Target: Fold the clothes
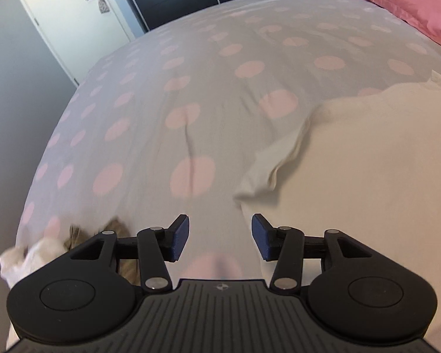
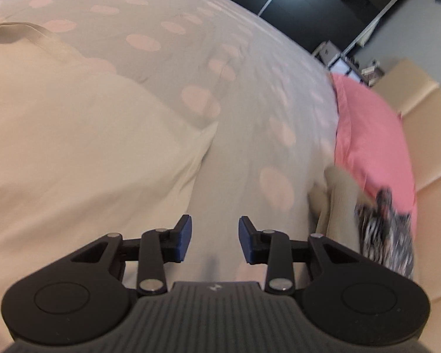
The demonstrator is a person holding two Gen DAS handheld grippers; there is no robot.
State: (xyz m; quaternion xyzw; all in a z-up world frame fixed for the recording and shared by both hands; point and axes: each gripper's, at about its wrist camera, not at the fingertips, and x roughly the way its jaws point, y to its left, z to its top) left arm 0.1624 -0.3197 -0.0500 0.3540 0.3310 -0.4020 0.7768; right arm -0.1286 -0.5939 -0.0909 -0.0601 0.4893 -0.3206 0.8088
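Both tongs hang spread above the bed (image 1: 208, 88) with nothing between their pads. The left tongs (image 1: 220, 239) hover over the dotted cover, just left of a cream garment (image 1: 367, 161) lying flat. The right tongs (image 2: 215, 239) sit just right of that garment (image 2: 88, 147), near a pink pillow (image 2: 376, 141).

cream garment (image 1: 367, 176): cut off by right and bottom edges of the left wrist view, full shape not visible
patterned cloth (image 2: 388, 235): blurred, black and white, kind of item cannot be told
furry brown and white thing (image 1: 73, 241): blurred, partly hidden behind the left gripper (image 1: 220, 239)
pink pillow (image 2: 373, 147): lower end hidden by the patterned cloth
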